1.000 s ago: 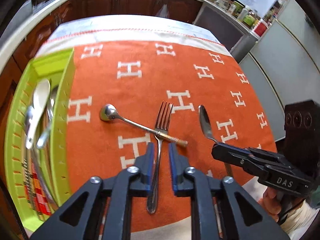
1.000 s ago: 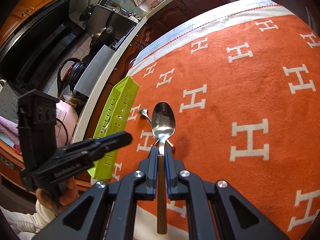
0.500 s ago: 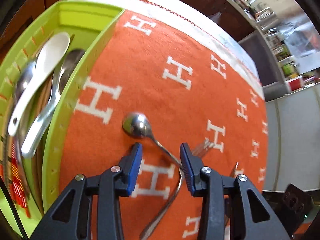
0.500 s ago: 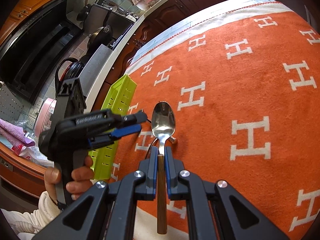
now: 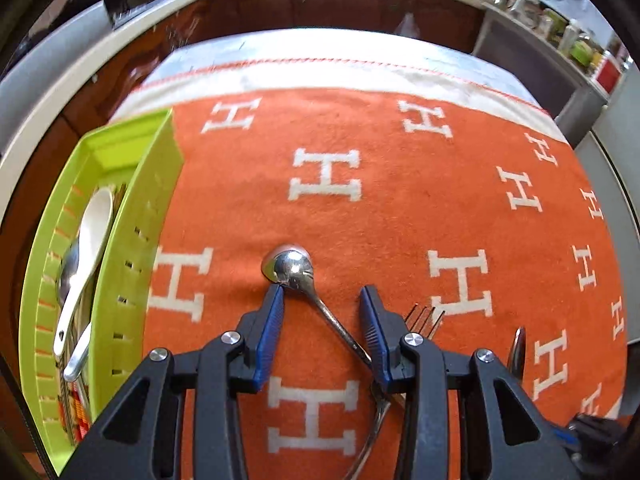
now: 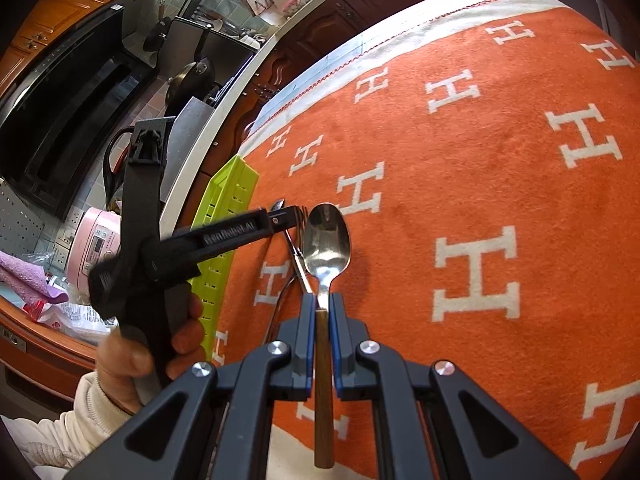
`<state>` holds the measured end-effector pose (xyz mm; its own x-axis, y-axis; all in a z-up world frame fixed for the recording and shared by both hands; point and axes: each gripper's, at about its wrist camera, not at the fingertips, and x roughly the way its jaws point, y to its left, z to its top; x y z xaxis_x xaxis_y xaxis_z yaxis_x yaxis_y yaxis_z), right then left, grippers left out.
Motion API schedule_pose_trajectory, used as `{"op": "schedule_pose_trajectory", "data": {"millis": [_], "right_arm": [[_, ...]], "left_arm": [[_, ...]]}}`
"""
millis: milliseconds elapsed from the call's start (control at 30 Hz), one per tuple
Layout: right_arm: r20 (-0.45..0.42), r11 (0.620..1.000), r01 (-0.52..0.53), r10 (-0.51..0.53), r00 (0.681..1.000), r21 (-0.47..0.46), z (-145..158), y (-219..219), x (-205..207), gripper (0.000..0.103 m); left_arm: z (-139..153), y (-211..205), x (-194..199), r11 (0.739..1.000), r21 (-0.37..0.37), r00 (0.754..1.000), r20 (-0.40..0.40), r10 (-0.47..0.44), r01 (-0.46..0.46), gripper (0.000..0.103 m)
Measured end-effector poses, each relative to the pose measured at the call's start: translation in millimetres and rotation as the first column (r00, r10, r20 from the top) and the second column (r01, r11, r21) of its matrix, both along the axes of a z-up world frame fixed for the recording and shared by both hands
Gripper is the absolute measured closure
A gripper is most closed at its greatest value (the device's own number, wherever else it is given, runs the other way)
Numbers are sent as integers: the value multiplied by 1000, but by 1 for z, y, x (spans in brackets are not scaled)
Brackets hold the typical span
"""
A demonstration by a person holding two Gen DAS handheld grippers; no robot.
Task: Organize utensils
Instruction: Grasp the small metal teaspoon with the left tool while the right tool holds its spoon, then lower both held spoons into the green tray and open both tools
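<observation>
At the scene's left edge stands a green utensil tray [image 5: 132,216] already holding a white spoon [image 5: 90,232] and other cutlery, on an orange cloth [image 5: 400,200] patterned with white H's. Just right of the tray, the left gripper [image 5: 322,294] points steeply down over a small steel spoon [image 5: 290,268] lying flat on the cloth, its jaws partly open and pressing on nothing. The spoon's bowl sits at the tip of the left jaw; its handle runs diagonally toward the near right, passing between the jaws and slipping under the right one, so its long axis lies askew to the gap rather than along it. A fork [image 5: 424,316] shows its tines just right of that gripper. Farther right, the right gripper [image 6: 323,300] is clamped on a wooden-handled spoon [image 6: 326,240], bowl forward, held above the cloth. The left hand [image 6: 136,356] looks the nearer to both the loose spoon and the tray.
</observation>
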<state>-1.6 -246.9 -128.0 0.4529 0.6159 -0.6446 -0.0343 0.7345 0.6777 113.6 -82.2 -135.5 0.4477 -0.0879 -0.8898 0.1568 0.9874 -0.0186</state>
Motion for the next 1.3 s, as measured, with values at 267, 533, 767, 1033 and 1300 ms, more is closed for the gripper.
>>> {"op": "schedule_pose_trajectory", "data": {"millis": [267,533,767,1033,1300], "right_arm": [[-12,1000,1,-1,1000,6,-5,-1,0,97],[-1,1000,1,-1,1000,-2,1,1,-1,97],[21,999,-31,32,999,-20,12,16,0,97],[69,993,-115,117,991,-32,41,52,10,97],[92,981,-193,191,977,12,76,118,48,97]], "left_arm": [[0,24,1,970,-243,1000,2,27,-26,101],[15,47,-17,940,-341,1000,23,18,-9,103],[43,67,-38,920,-391,997,75,-2,31,103],[102,127,-81,897,-439,984,176,20,60,103],[138,190,-105,960,-281,960,266,92,-14,103]]}}
